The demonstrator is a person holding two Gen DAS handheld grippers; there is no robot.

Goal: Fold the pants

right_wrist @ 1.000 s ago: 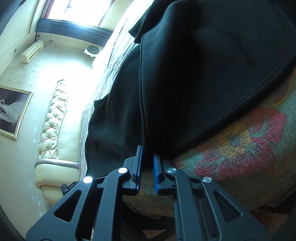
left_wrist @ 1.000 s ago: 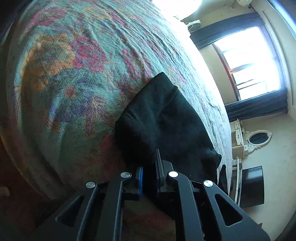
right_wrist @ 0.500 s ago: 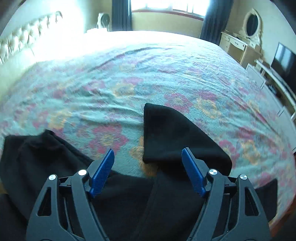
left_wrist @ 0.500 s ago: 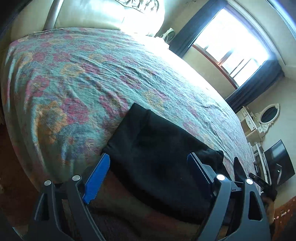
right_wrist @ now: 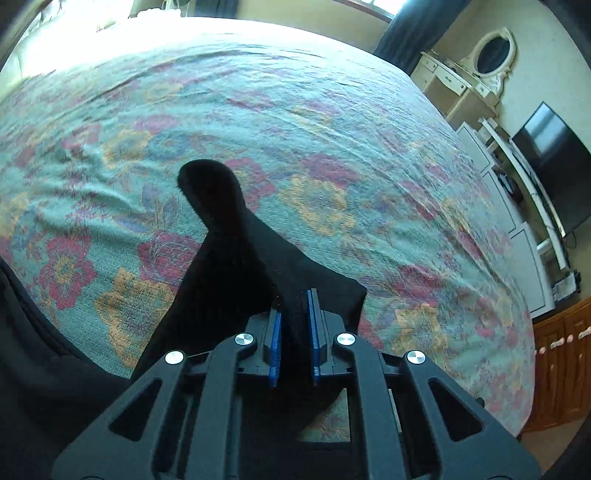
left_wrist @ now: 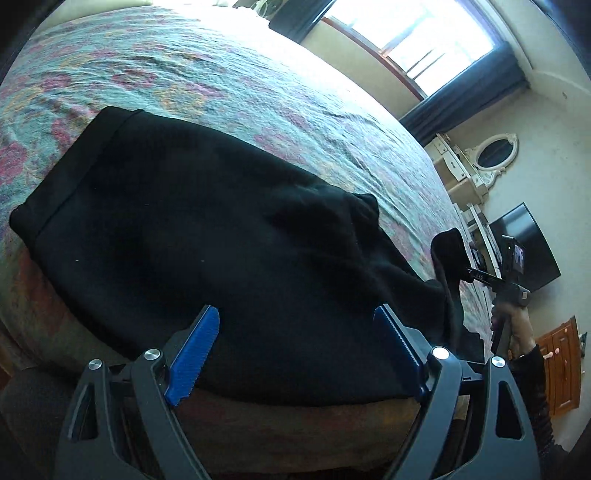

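Observation:
Black pants [left_wrist: 207, 236] lie spread on the floral bedspread [left_wrist: 258, 96] near the bed's front edge, waistband at the left. My left gripper [left_wrist: 295, 336] is open and empty, its blue pads just above the near edge of the pants. My right gripper [right_wrist: 293, 332] is shut on a black pant leg [right_wrist: 236, 258] and holds it raised above the bed, the cloth end sticking up. In the left wrist view the right gripper [left_wrist: 476, 275] shows at the far right with the lifted leg [left_wrist: 448, 251].
The bedspread [right_wrist: 332, 147] fills most of both views. A white dresser with oval mirror [right_wrist: 476, 66], a dark TV [right_wrist: 554, 166] and a wooden cabinet [right_wrist: 557, 354] stand along the right wall. A bright window [left_wrist: 432, 33] is behind the bed.
My left gripper let go of the pants, opened and drew back. My right gripper opened half a second ago, then shut on the pant leg and lifted it over the bed.

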